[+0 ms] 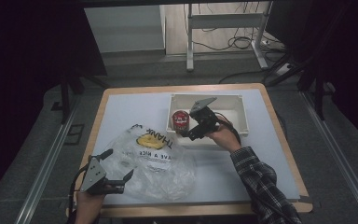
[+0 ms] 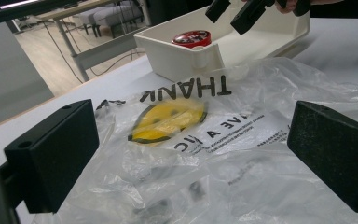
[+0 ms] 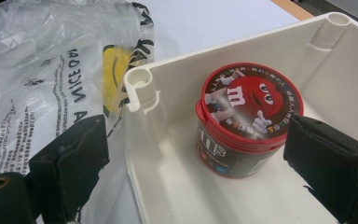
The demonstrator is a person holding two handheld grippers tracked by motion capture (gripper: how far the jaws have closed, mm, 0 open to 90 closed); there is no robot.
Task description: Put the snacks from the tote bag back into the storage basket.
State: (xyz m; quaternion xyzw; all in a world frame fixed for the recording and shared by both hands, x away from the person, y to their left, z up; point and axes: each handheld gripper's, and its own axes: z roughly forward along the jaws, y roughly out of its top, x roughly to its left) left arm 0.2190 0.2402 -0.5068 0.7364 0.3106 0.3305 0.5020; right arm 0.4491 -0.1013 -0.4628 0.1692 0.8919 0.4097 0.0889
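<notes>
Nearest the person, the left gripper (image 1: 121,179) is hovering with jaws spread wide over the plastic bag (image 1: 156,161), gripping nothing. Farther off, the right gripper (image 1: 189,133) is reaching into the white bin (image 1: 242,116), jaws apart around the red candy tub (image 3: 247,119), seemingly not touching yet. The pickup is probably just beginning; bagging remains.
</notes>
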